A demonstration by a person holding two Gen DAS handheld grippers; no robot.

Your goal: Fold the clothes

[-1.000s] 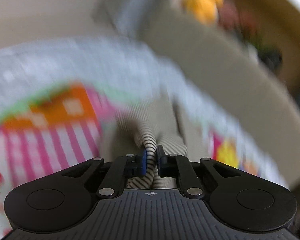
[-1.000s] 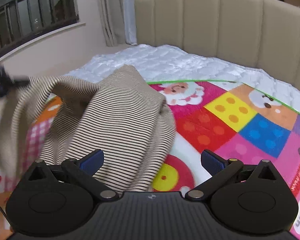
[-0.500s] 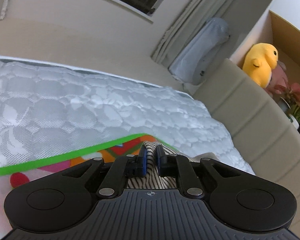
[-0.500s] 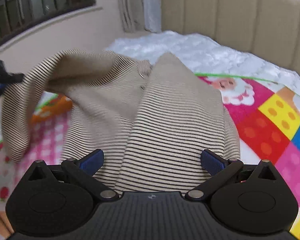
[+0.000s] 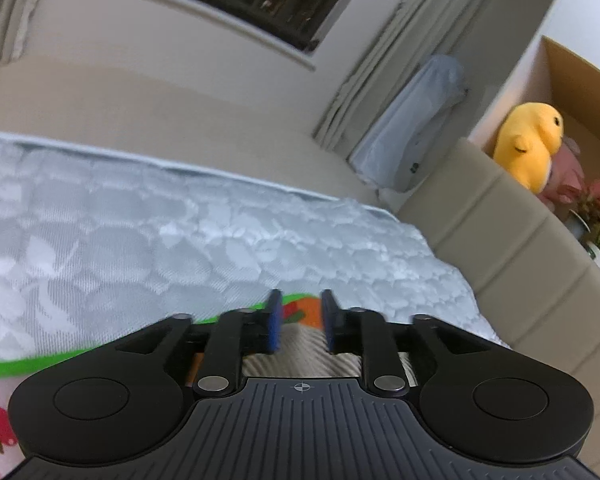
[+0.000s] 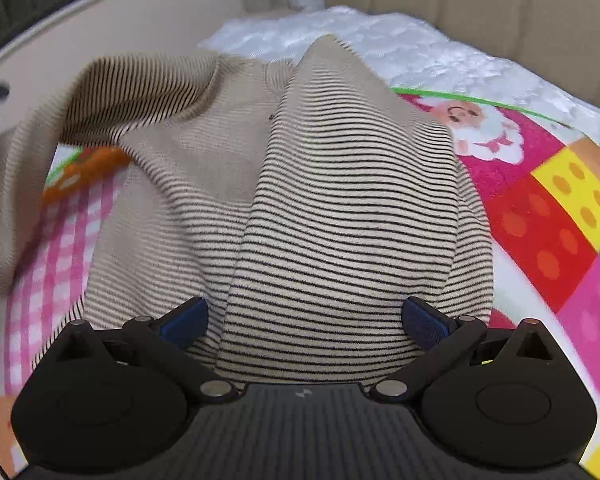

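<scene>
Two tongs are seen over one striped garment [image 6: 340, 240], which lies on a coloured play mat [image 6: 540, 208] spread on the bed [image 5: 140, 240]. At the far left, a sleeve [image 6: 16, 200] is seen raised off the mat and draped in the air, probably so that it can be laid across the body of the garment. The left tongs [image 5: 299, 322] are parted by a small gap; striped cloth is seen below this gap, but a grip on it cannot be confirmed. In the middle, one side of the garment is already folded over itself. The right tongs [image 6: 304, 320] are held wide open just above the near edge and nothing is held, perhaps to press or to take this edge.
</scene>
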